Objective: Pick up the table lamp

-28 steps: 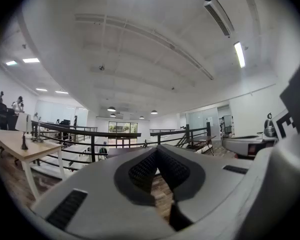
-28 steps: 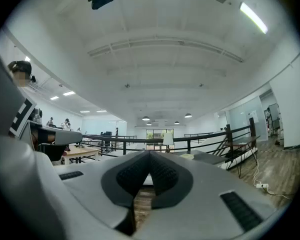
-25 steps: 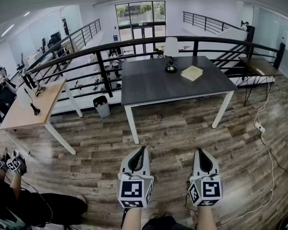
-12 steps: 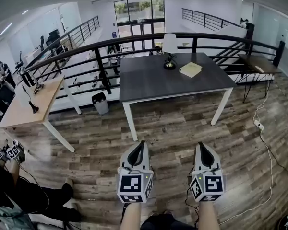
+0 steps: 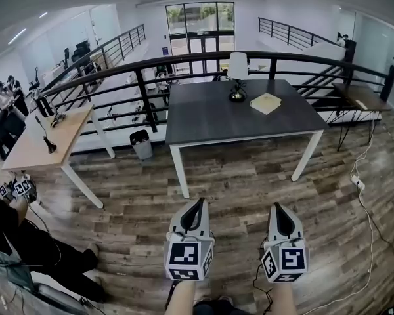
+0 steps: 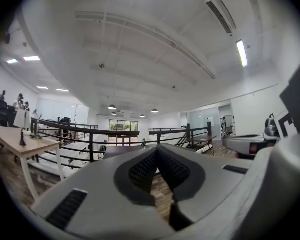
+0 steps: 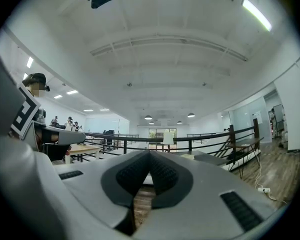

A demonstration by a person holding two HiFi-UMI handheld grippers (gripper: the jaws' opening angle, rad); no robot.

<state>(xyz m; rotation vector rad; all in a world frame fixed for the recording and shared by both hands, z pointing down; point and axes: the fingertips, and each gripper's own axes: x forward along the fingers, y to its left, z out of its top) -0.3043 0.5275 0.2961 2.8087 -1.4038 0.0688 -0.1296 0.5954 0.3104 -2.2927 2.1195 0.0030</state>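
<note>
Wooden floor (image 5: 249, 176): dark grey desk (image 5: 210, 117) no nearer than before; white-shaded table lamp (image 5: 237, 65) unreached; your left gripper (image 5: 198, 203), right gripper (image 5: 277, 209) pressed together, empty.

You hold two grippers: left gripper (image 5: 199, 203), right gripper (image 5: 275, 207). You face three tables: dark table (image 5: 217, 120) at twelve o'clock, wooden table (image 5: 46, 143) at ten, side table (image 5: 358, 97) at two. One table lamp (image 5: 237, 71), one pad (image 5: 265, 103).

The left gripper (image 5: 198, 205) and right gripper (image 5: 276, 207) are showing pale grey wedge-shaped shells with black ribbed pads (image 6: 142, 171) inside, and each is carrying a cube (image 5: 186, 260) of black-and-white square markers.
</note>
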